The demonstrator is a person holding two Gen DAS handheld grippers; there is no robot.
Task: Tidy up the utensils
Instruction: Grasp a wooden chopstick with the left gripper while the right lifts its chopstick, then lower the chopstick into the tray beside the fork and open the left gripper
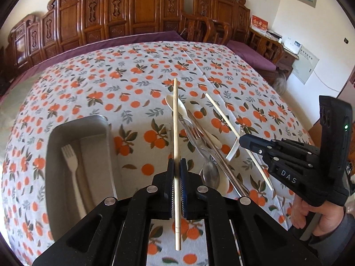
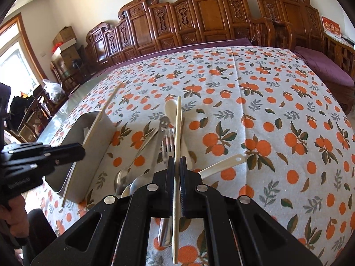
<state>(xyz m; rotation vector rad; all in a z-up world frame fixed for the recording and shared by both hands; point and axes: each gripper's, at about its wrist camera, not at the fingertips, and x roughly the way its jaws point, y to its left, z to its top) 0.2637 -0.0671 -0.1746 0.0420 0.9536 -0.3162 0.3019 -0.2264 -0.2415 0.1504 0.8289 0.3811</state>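
Left wrist view, left gripper (image 1: 177, 168) fingers clenched on a chopstick (image 1: 175, 119) pointing away above the worktop (image 1: 111, 84), grey tray (image 1: 66, 133) with white fork (image 1: 71, 161) at left, cutlery pile (image 1: 199, 137) alongside, right gripper (image 2: 177, 166) gripping a second chopstick (image 2: 177, 128) lengthwise over the pile.

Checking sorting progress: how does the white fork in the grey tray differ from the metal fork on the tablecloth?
The white fork is matte cream; the metal fork is shiny silver. The white fork lies in the grey tray; the metal fork lies on the tablecloth among other loose utensils. Both lie flat, tines pointing away from the camera.
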